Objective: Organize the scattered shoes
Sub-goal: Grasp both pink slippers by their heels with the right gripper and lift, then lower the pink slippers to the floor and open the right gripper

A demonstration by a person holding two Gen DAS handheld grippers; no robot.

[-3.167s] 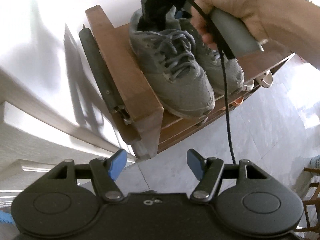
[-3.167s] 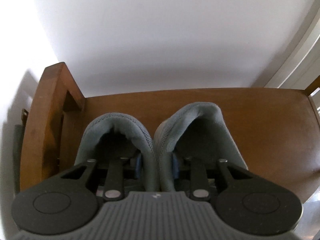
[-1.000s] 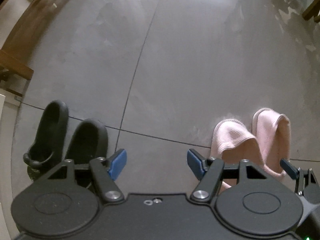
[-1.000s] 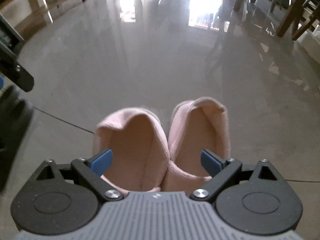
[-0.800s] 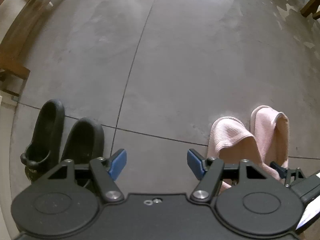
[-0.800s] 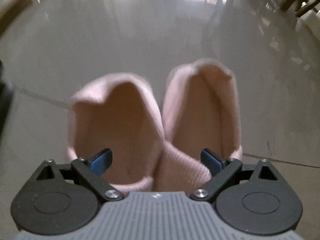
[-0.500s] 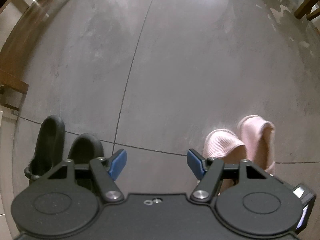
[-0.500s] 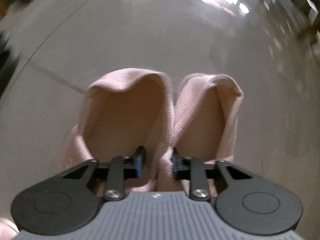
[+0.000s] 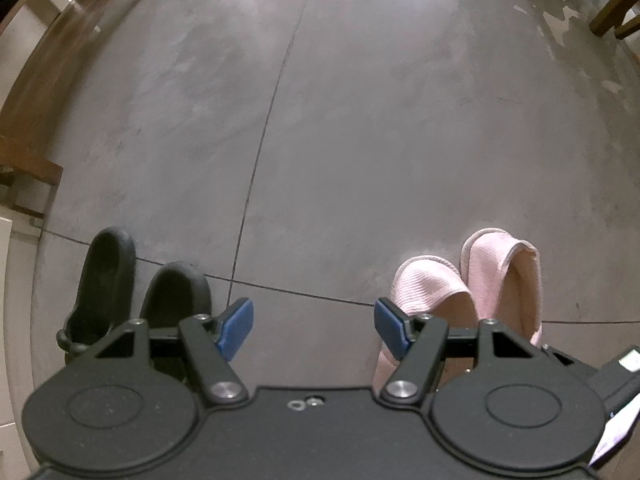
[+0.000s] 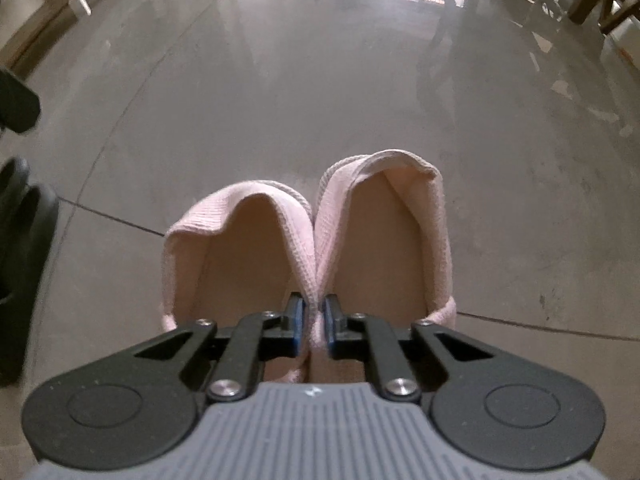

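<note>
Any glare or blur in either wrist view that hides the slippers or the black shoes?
Left wrist view: sharp; glare only along the top edge of the floor; pink slippers and black shoes clear, partly hidden by the tongs. Right wrist view: strong backlight and haze at the top; slippers sharp; black shoes smeared at the left edge; fisheye bends the floor lines.

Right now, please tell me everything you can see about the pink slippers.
The pink slippers are a pair of soft, open-backed slippers in ribbed or waffle-textured fabric with a beige lining. They sit side by side, toes pointing away, their inner walls pressed together. The right gripper has one finger inside each slipper, pinching those two walls between its blue pads; its jaws are opening slightly. Whether the soles rest on the grey floor cannot be told. Black shoes lie apart, to their left.
</note>
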